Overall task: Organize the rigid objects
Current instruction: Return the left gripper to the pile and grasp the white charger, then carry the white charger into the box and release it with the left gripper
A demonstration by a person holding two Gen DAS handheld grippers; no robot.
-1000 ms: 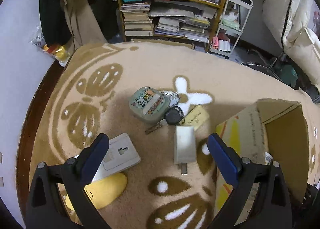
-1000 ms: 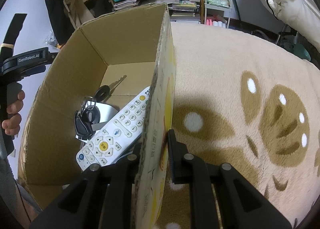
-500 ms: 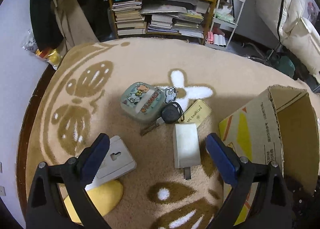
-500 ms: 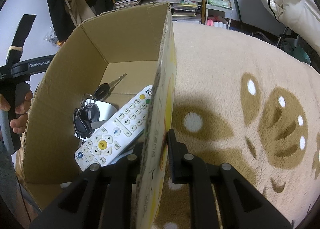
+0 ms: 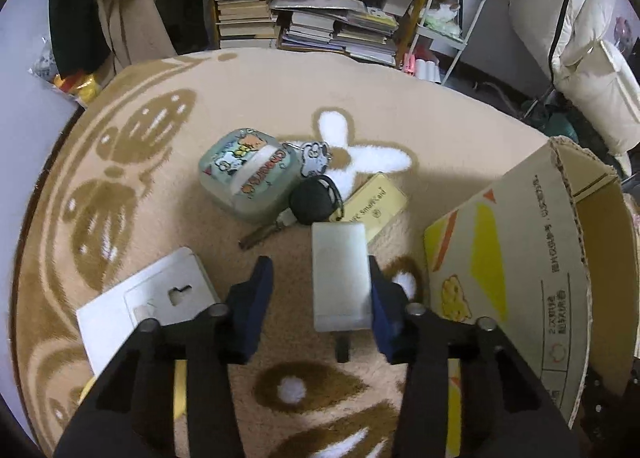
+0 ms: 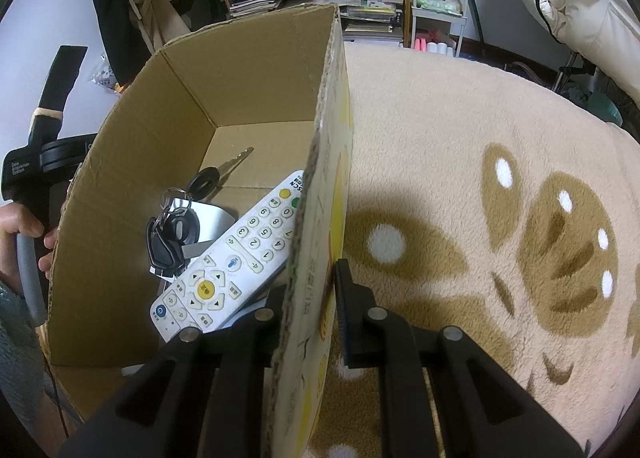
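Behind the left jaws, a yellow object (image 5: 176, 390) is mostly hidden by the gripper frame. The cardboard box (image 5: 560, 298), right of those jaws, runs past the edge. Between the right jaws, the box wall hides the remote's (image 6: 236, 258) far side.

A beige blanket (image 5: 280, 98) with brown and white patterns covers the surface that carries everything. On it lie a green cartoon case (image 5: 250, 178), a black-headed key (image 5: 298, 208) touching the case, a yellow card (image 5: 376, 208) partly under the key, and a white charger (image 5: 340, 282) just in front of them. A white card holder (image 5: 148, 302) and a yellow object (image 5: 180, 386) lie to the left, and an open cardboard box (image 6: 248, 90) stands on the blanket to the right.
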